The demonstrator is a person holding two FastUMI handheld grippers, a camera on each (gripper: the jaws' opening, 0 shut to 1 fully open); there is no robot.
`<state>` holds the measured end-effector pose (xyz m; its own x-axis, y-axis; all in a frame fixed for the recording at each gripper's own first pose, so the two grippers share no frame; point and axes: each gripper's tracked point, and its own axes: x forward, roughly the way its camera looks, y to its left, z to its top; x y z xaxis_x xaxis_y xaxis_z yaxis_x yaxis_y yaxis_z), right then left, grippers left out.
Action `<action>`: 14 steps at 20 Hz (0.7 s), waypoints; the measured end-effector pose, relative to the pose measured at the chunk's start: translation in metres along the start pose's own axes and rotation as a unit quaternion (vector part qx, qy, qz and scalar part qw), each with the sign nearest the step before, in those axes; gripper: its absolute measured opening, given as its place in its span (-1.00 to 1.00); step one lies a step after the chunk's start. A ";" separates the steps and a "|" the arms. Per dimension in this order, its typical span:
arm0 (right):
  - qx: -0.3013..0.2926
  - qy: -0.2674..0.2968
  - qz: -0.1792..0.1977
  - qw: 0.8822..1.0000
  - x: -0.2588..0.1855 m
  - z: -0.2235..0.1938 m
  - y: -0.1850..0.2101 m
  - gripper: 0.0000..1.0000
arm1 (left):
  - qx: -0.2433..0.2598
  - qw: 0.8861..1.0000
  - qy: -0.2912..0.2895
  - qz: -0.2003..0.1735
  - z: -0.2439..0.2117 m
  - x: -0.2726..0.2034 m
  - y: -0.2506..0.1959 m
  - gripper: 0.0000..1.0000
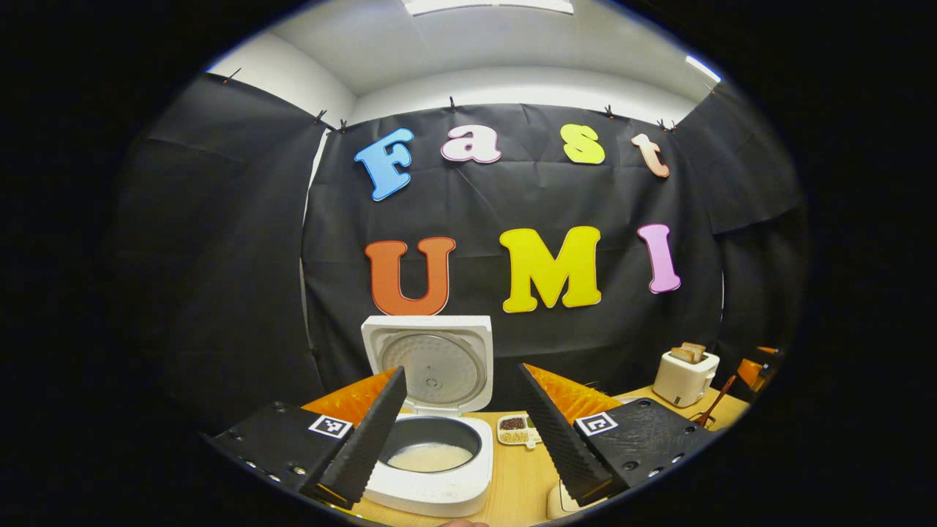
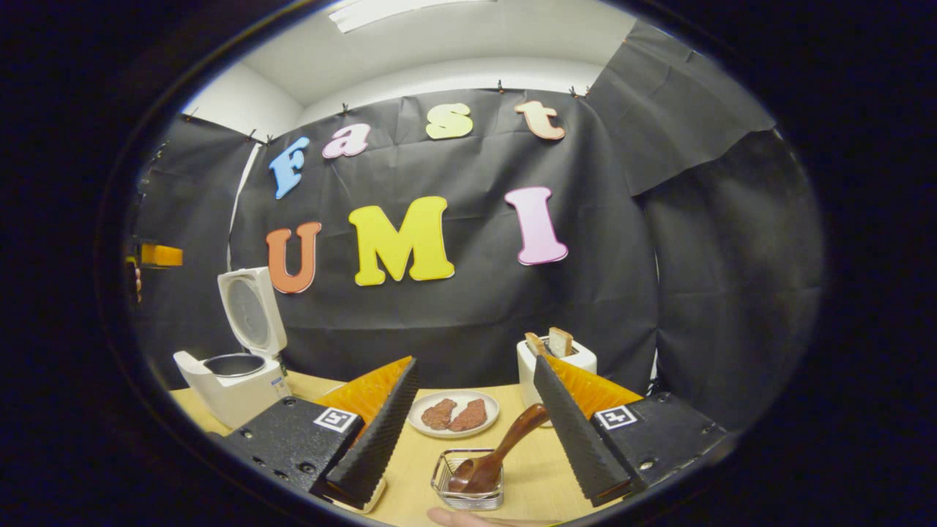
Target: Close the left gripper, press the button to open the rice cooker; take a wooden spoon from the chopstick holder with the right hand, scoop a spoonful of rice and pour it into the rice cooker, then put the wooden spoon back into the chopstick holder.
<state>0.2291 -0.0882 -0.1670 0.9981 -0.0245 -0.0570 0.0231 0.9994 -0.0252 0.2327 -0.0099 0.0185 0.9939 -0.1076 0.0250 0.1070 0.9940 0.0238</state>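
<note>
My right tongs point(image 2: 468, 432) stand spread just above the wire chopstick holder point(image 2: 468, 483) at the worktop's point(image 2: 527, 468) near edge. The wooden spoon point(image 2: 498, 454) rests bowl-down inside, its handle slanting up and right. It looks light, stiff and smooth; I judge the mid-handle the best hold. My left tongs point(image 1: 461, 432), also spread, frame the open rice cooker point(image 1: 432, 454).

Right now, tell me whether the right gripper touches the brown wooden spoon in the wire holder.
Apart. The right gripper view shows the right gripper open, the wooden spoon resting in the wire holder between its fingers, untouched.
</note>
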 end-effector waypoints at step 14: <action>-0.044 0.008 0.040 0.998 -0.006 -0.013 0.037 1.00 | -0.111 0.992 -0.059 -0.001 0.025 0.195 0.101 0.87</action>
<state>0.2229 -0.0517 -0.1802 0.9954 0.0550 -0.0779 -0.0632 0.9923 -0.1065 0.4364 0.0693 0.0508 0.9850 -0.0979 0.1422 0.1249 0.9727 -0.1956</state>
